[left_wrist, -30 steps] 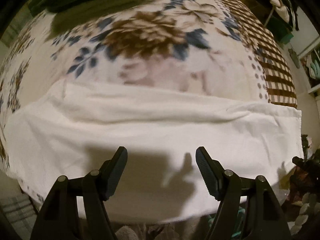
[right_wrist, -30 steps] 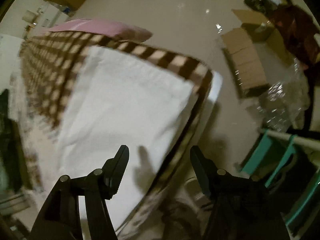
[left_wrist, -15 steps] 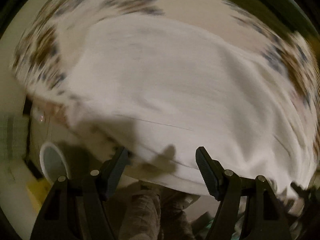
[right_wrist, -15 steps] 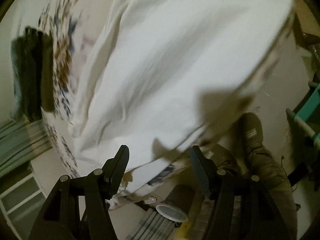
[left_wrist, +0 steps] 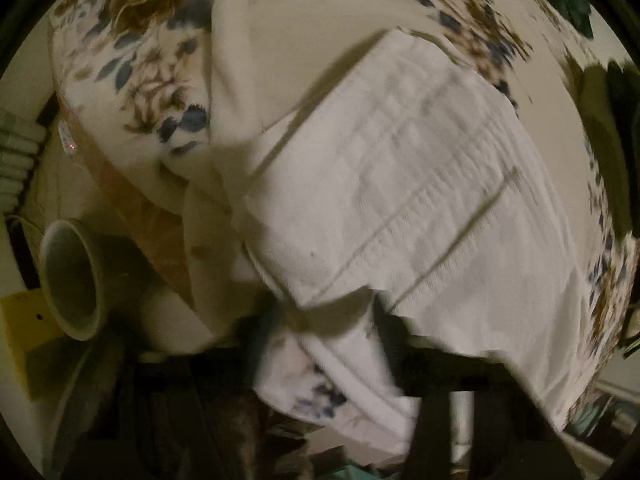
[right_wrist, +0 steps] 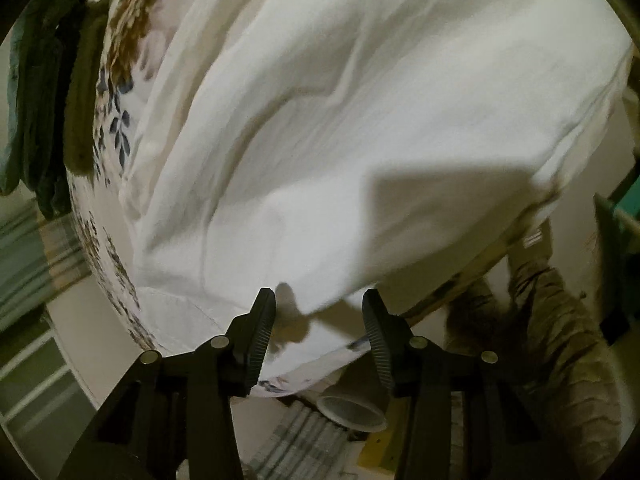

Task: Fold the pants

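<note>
White pants [left_wrist: 420, 200] lie on a floral bedspread [left_wrist: 140, 52], their ribbed waistband end near the bed's edge. My left gripper [left_wrist: 324, 332] is down at that end; the view is blurred and the white cloth covers the gap between its dark fingers, so its state is unclear. In the right wrist view the pants [right_wrist: 360, 120] spread wide and wrinkled. My right gripper [right_wrist: 318, 328] is open and empty, its fingers on either side of the pants' near edge.
A white cup [left_wrist: 72, 276] and a yellow item [left_wrist: 20, 328] lie on the floor by the bed; the cup also shows in the right wrist view [right_wrist: 350, 414]. Dark folded clothes [right_wrist: 44, 108] lie at the bedspread's far side. A person's leg [right_wrist: 560, 320] is at the right.
Both grippers swung from the leg end round toward the pants' other end and came in low at the bed's edge. The left gripper's fingers are now partly hidden by white cloth.
</note>
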A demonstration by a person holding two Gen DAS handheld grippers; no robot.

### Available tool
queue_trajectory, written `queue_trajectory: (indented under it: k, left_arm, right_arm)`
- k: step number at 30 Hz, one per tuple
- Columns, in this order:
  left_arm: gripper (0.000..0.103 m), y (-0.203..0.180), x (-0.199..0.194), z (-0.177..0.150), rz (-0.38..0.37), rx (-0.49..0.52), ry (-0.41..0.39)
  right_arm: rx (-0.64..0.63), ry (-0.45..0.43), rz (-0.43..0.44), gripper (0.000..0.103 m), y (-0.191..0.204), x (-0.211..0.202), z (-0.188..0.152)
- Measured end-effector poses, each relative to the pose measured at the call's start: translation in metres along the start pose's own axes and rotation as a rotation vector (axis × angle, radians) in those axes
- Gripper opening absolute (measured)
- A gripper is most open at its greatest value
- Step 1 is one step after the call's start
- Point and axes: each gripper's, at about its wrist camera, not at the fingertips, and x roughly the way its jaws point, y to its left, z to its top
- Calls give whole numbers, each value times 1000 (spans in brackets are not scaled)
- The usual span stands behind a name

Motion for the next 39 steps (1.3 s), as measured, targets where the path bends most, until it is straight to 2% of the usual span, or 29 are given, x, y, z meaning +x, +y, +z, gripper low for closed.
queue_trajectory:
  k: [1, 2, 4, 5, 8, 11, 15, 16, 21, 23, 25, 27, 28, 29, 30, 31, 33, 34, 36, 38, 39]
  left_arm:
    - [16, 3, 2, 2, -6, -5, -8]
    - [13, 7, 1, 3, -21, -8, -28]
    - [10, 17, -9, 6, -31, 24, -76]
    - [10, 18, -14, 9, -32, 44, -101]
    - [10, 28, -31, 12, -48, 82, -141]
    - [10, 44, -40, 20, -65, 81, -132]
    - [10, 32, -48, 13, -43, 109, -129]
    - [10, 18, -45, 6, -36, 108, -122]
    - [14, 19, -24, 2, -4, 118, -67]
    - [17, 13, -29, 5, 7, 133, -55]
    - [18, 4, -44, 0, 70, 187, -69]
    - [34, -13, -71, -9, 136, 270, -133]
    - [48, -26, -83, -14, 144, 313, -169]
    - [73, -37, -91, -16, 146, 345, -199]
    - [86, -57, -100, -20, 143, 392, -233]
    - [93, -72, -103, -23, 125, 429, -247]
    - [93, -115, -102, -28, 82, 524, -263]
    - [93, -135, -97, -28, 54, 549, -242]
    - [93, -175, -80, -27, -55, 591, -169]
    - [92, -218, -55, -30, -115, 649, -59]
    - [92, -230, -46, -30, -129, 668, -31]
  right_arm:
    - [7, 2, 12, 40, 1, 4, -1]
    - [6, -5, 18, 28, 5, 7, -1]
    - [-24, -37, -9, 16, 11, 8, -3]
    - [-44, -56, -31, 11, 12, 6, -3]
    - [-90, -77, -71, 7, 17, 2, -11]
    - [-141, -81, -117, 7, 19, -5, -26]
    - [-170, -61, -163, 7, 10, -1, -40]
    - [-176, -62, -184, 7, 7, 4, -41]
    - [-228, -23, -287, 9, 10, 26, -28]
    - [-271, 18, -338, 28, 21, 26, -25]
    - [-381, 30, -366, 42, 44, 13, -30]
    - [-474, 42, -384, 49, 65, 3, -34]
    - [-527, 43, -393, 49, 78, -1, -34]
    - [-586, 38, -390, 49, 94, -5, -33]
    - [-660, 20, -403, 50, 113, -7, -29]
    - [-713, -6, -421, 51, 129, -8, -26]
    - [-824, -55, -459, 57, 157, -5, -16]
    - [-901, -84, -499, 61, 174, -1, -7]
    - [-997, -109, -566, 61, 193, 6, 8]
    - [-1064, -96, -637, 61, 202, 13, 28]
    - [-1094, -70, -662, 61, 203, 16, 38]
